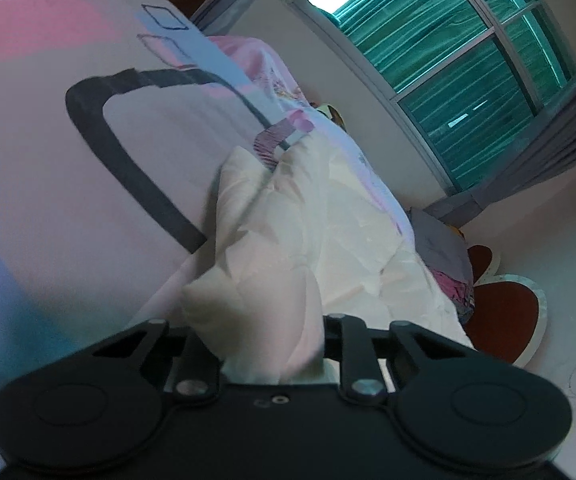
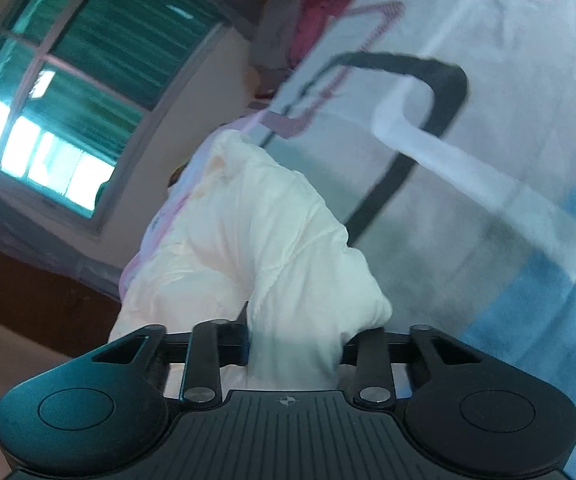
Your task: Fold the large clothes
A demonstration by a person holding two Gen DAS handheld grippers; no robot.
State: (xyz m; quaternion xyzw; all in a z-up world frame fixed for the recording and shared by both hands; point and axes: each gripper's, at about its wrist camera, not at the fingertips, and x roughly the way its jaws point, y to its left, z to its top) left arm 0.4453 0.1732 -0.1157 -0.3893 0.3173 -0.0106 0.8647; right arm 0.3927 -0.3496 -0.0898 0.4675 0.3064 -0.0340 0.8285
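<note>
A cream-white garment point(image 1: 328, 220) lies rumpled on the bed sheet point(image 1: 47, 200), which is pale pink with black, blue and pink shapes. In the left wrist view a bunched corner of the garment rises straight into my left gripper point(image 1: 263, 344), which is shut on it; the cloth hides the fingertips. The right wrist view shows the same garment point(image 2: 247, 220) running up from the sheet point(image 2: 488, 160) into my right gripper point(image 2: 296, 344), also shut on a gathered fold, with its fingertips covered.
A window point(image 1: 468, 60) with green slats and a grey curtain point(image 1: 560, 128) fill the far wall. A red flower-shaped rug point(image 1: 504, 308) lies on the floor beside the bed. A grey cushion point(image 1: 440, 244) and a heap of pink and grey cloth point(image 2: 300, 20) sit at the bed's edge.
</note>
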